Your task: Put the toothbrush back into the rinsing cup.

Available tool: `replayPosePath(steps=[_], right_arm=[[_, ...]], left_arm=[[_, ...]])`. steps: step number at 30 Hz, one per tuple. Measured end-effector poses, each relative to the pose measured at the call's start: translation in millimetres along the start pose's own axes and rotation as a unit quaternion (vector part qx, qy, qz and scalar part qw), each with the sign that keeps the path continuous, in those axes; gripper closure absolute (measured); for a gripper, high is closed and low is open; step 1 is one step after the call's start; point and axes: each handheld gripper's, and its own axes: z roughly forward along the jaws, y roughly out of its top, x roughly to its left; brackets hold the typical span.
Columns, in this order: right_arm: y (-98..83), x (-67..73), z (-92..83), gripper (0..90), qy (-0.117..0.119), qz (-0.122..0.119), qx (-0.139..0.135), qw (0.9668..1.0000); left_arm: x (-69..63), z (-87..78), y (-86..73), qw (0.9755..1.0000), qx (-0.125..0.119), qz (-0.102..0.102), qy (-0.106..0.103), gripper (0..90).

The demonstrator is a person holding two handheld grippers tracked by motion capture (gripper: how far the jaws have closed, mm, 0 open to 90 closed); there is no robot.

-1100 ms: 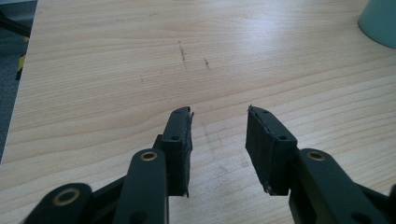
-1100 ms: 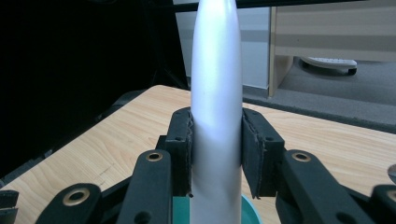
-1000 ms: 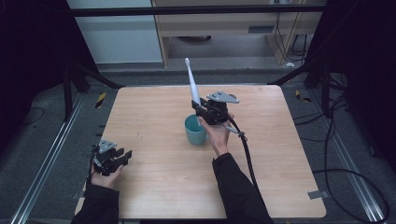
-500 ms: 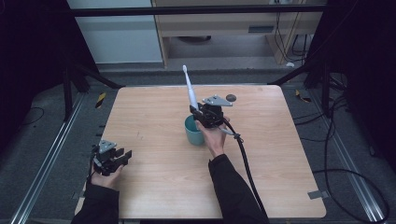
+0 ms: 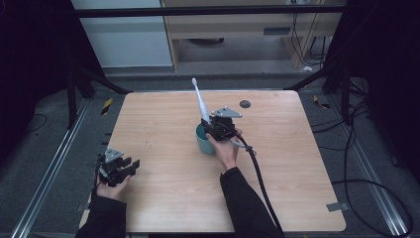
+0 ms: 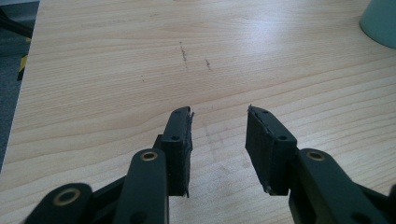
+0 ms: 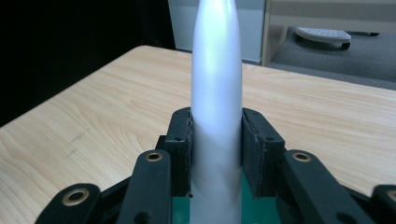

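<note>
High view. The right gripper [image 5: 214,126] stands over the teal cup [image 5: 203,140] near the middle of the wooden table [image 5: 297,163], its jaws closed on the handle of a white electric toothbrush [image 5: 199,101]. The toothbrush's long axis runs nearly upright, tilted slightly toward the far left; the brush head is the upper end, well above the fingers, and the lower end drops below the fingers toward the cup's mouth. The left gripper [image 5: 130,166] lies low at the near left corner of the table, well apart from the cup, its jaws parted with nothing between them.

Left gripper view. The left gripper [image 6: 218,135] holds its two fingers [image 6: 180,144] moderately apart over bare table [image 6: 116,70]. The cup [image 6: 380,21] shows as a teal edge far ahead and to the right of the fingers.

Right gripper view. The right gripper [image 7: 216,140] clamps the toothbrush [image 7: 216,74] between both pads [image 7: 183,140], which touch its white body on either side. The body rises straight up from between the fingers and tapers toward the top. The teal cup [image 7: 180,212] lies directly beneath the fingers; the table [image 7: 107,112] spreads beyond.
</note>
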Motion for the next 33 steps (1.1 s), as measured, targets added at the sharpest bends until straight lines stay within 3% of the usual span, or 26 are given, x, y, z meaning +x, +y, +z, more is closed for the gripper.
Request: replayPosePath(steps=[16,23,25,26,28,33], right_arm=[[-12.3,2.2,5.1,65.3,-0.013,-0.009,0.031,0.9994],[-9.3,2.9,-1.0,61.0,-0.015,-0.011,0.016,0.9997],[-5.8,3.3,-7.1,55.9,-0.017,-0.011,0.005,0.9998],[-2.5,3.0,-13.2,47.2,-0.019,-0.017,0.003,0.9997],[0.3,1.6,-20.9,39.6,-0.021,-0.024,0.0,0.9995],[3.9,-7.0,-50.7,27.1,-0.039,-0.038,-0.013,0.9984]], left_arm=[[-0.4,0.4,-0.1,1.0,0.0,0.002,0.001,60.2],[-0.6,0.3,-0.1,1.0,0.0,0.002,0.001,60.1],[-0.6,0.1,-0.1,1.0,0.0,0.002,0.001,60.1],[-0.5,0.3,-0.1,1.0,0.001,0.002,0.001,60.0],[-0.6,0.2,-0.2,1.0,0.001,0.002,0.001,60.0],[-0.6,0.0,-0.2,1.0,0.001,0.002,0.001,59.3]])
